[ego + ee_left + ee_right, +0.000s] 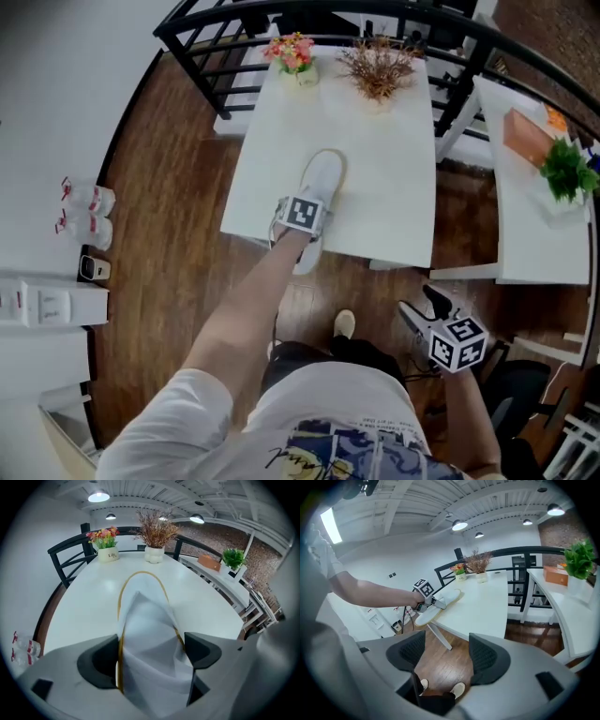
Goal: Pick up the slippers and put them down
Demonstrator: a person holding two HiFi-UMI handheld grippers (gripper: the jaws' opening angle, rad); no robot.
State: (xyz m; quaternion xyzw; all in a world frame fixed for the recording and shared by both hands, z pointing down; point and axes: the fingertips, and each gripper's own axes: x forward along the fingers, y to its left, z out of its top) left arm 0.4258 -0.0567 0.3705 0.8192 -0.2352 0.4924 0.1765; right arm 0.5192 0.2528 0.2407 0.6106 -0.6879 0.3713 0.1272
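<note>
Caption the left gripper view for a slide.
Left gripper shut on a white slipper over the white table.

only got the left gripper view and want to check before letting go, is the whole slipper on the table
observer: no, the slipper has its heel end sticking out past the near edge of the table, over the wood floor.
operator: is the right gripper close enough to help
observer: no, the right gripper is open and empty, held low at the person's right side, apart from the table.
operator: other slipper in sight anywhere
observer: not on the table. the person's feet show pale footwear, but i cannot tell if those are slippers.
</note>
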